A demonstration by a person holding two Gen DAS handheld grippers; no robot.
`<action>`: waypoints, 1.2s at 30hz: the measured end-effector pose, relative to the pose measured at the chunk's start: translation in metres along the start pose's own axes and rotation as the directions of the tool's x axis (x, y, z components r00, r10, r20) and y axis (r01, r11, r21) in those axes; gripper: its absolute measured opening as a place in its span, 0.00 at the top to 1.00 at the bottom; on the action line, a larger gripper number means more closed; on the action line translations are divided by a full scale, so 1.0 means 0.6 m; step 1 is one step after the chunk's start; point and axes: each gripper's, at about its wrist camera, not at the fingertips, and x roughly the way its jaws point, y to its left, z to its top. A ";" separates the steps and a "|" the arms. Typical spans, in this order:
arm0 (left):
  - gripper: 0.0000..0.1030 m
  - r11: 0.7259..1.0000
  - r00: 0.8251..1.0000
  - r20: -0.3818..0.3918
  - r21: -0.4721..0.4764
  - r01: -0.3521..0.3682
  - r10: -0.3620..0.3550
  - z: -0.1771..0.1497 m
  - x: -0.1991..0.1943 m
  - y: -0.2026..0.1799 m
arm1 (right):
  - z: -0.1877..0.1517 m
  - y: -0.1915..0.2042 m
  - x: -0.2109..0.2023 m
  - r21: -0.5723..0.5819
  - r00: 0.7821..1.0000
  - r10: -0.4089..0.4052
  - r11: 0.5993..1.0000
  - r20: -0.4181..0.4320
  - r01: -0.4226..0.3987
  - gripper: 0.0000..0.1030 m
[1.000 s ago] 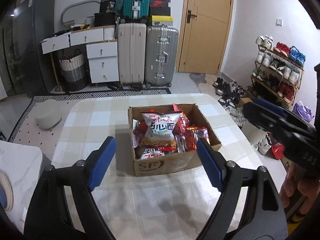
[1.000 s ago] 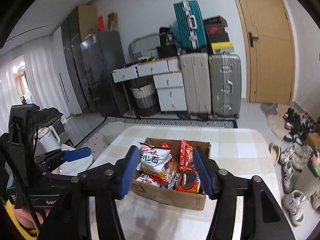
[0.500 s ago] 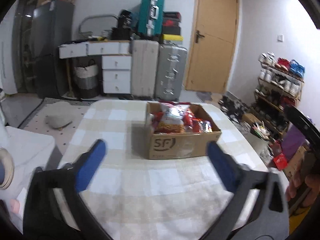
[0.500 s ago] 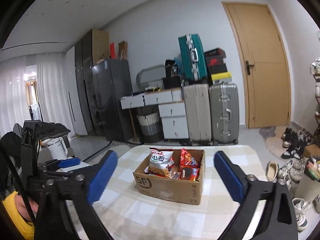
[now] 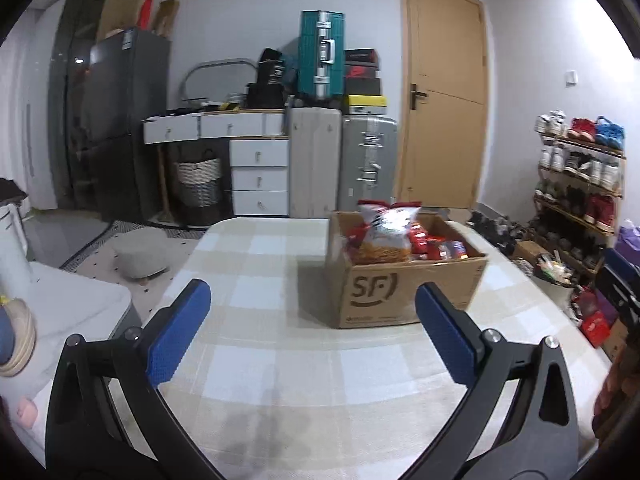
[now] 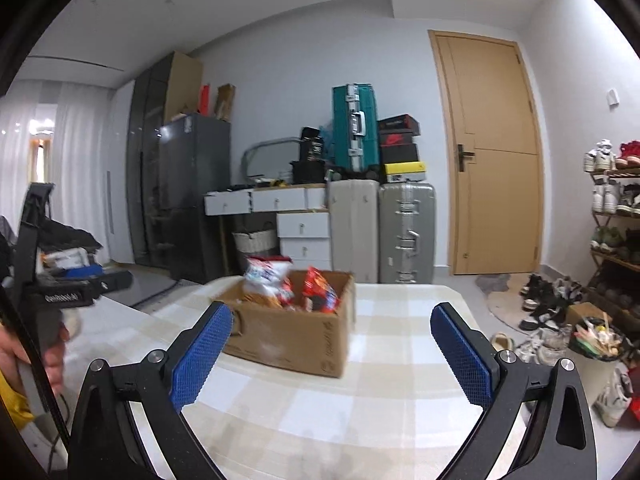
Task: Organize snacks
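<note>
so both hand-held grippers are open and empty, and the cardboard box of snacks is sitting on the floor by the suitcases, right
Not quite. The cardboard box of snacks sits on the checked table, well in front of the suitcases, as the left wrist view shows. The rest holds: the left hand-held gripper and right hand-held gripper are open and empty.

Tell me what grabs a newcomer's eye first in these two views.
The cardboard box crammed with red and white snack packets stands alone on the checked table. Nearer the lens, the left gripper and right gripper frame it, blue pads spread wide and empty.
</note>
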 end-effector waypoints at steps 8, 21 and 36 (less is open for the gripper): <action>0.01 0.999 1.000 0.001 0.024 -0.021 0.021 -0.063 0.083 -0.009 | -0.037 -0.025 0.045 -0.008 0.996 -0.087 0.996 0.034 0.087 0.02; 0.01 0.998 0.999 0.052 0.058 -0.005 0.002 -0.111 0.129 -0.019 | -0.061 -0.027 0.079 -0.005 0.995 -0.097 0.995 0.009 0.097 0.02; 0.01 0.999 0.999 -0.019 0.040 -0.028 0.028 -0.119 0.165 -0.015 | -0.066 -0.038 0.086 0.025 0.997 -0.081 0.996 -0.012 0.081 0.01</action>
